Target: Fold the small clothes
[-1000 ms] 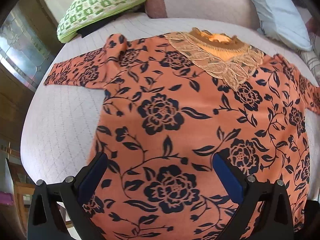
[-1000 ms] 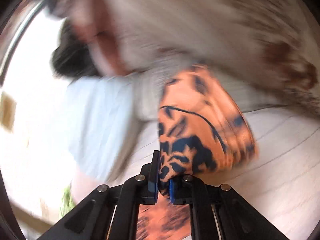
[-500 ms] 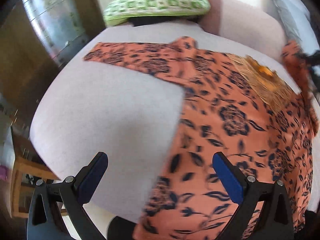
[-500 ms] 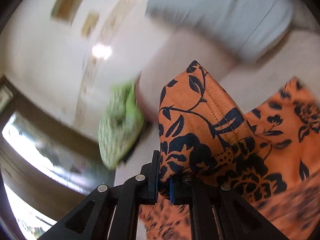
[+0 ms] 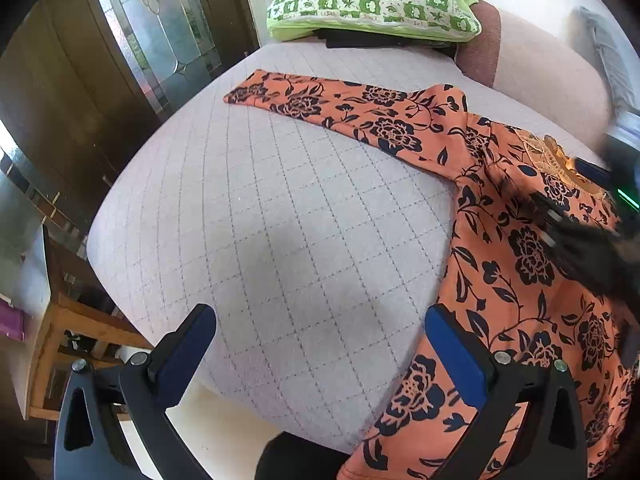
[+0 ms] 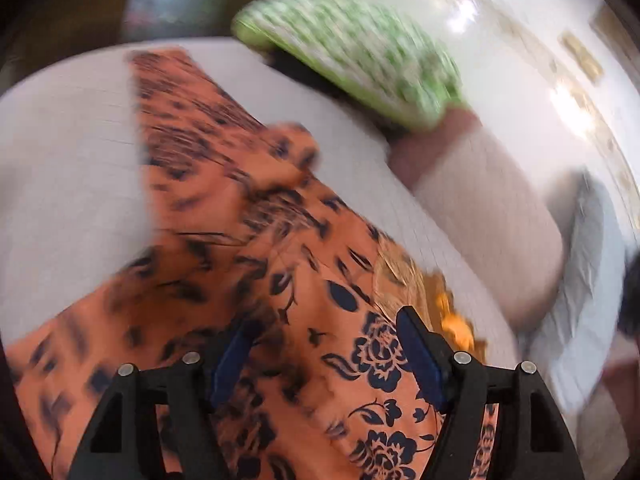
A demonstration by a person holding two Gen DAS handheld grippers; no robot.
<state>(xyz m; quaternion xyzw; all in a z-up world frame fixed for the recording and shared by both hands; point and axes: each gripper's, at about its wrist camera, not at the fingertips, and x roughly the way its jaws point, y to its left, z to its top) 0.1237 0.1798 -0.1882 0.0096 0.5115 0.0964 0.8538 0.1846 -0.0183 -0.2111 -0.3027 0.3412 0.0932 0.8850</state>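
An orange top with black flowers (image 5: 516, 240) lies on the grey quilted bed (image 5: 280, 220). Its left sleeve (image 5: 320, 106) stretches out flat toward the far left. My left gripper (image 5: 320, 344) is open and empty above the bed's near edge, left of the top's hem. My right gripper (image 6: 324, 340) is open just above the top's chest (image 6: 312, 280), near the lace collar (image 6: 400, 276); it also shows blurred in the left wrist view (image 5: 580, 236). The right wrist view is motion-blurred.
A green-and-white checked cushion (image 5: 372, 0) lies on dark items at the bed's far side, next to a pink bolster (image 5: 540, 76). A light blue pillow (image 6: 580, 280) is at the right. A glass-panelled door (image 5: 160, 32) and wooden furniture (image 5: 52, 332) stand left of the bed.
My right gripper has let go of the right sleeve, opened, and swung over the top's chest. My left gripper has turned left, so the outstretched left sleeve is now in view.
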